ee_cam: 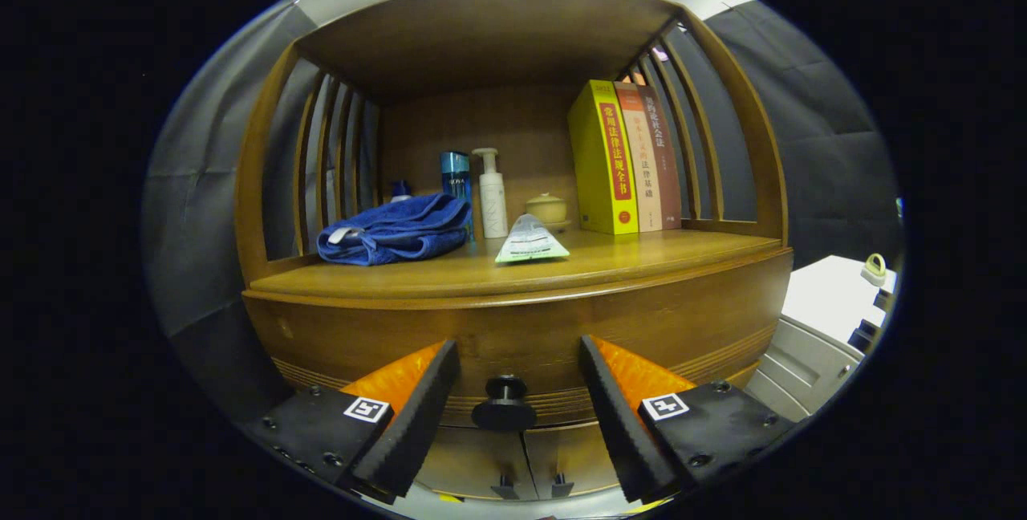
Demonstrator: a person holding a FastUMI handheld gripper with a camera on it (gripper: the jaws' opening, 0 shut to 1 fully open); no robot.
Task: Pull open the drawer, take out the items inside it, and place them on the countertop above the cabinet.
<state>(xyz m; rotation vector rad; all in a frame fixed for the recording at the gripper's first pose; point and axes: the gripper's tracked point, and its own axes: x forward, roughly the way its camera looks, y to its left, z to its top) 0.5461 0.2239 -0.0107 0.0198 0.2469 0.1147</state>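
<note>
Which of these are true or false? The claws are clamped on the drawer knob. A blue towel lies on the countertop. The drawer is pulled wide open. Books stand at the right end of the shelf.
1. False. The gripper is open; the drawer knob sits between its fingers, untouched.
2. True. The blue towel lies on the countertop, left of the small packet.
3. False. The drawer looks closed.
4. True. The books stand upright at the right end.
</note>
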